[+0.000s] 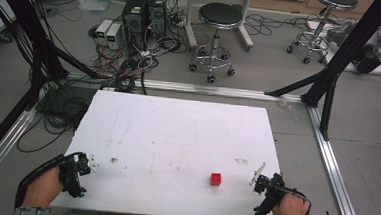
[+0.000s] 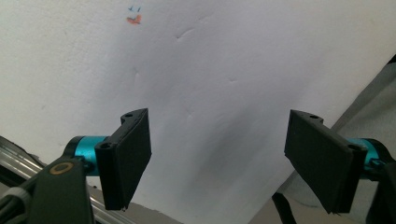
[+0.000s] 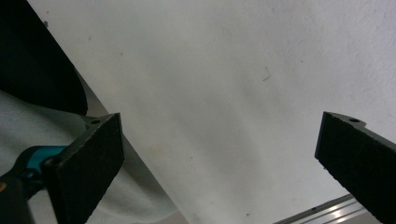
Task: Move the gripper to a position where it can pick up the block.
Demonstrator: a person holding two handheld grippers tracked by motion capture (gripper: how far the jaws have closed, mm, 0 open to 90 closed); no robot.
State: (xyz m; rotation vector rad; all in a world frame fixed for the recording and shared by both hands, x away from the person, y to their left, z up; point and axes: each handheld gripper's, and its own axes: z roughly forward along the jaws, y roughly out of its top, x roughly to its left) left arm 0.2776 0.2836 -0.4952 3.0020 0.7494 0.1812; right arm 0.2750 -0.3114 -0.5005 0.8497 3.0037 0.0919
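My left gripper [image 1: 82, 170] sits at the near left corner of the white board [image 1: 177, 131], jaws spread wide with nothing between them; in the left gripper view only bare board and a small orange mark [image 2: 134, 19] lie ahead. Further right, a small red cube [image 1: 215, 178] rests on the board near its front edge, well apart from both claws. My right gripper [image 1: 260, 184] hovers at the near right corner, released too, jaws wide over bare board
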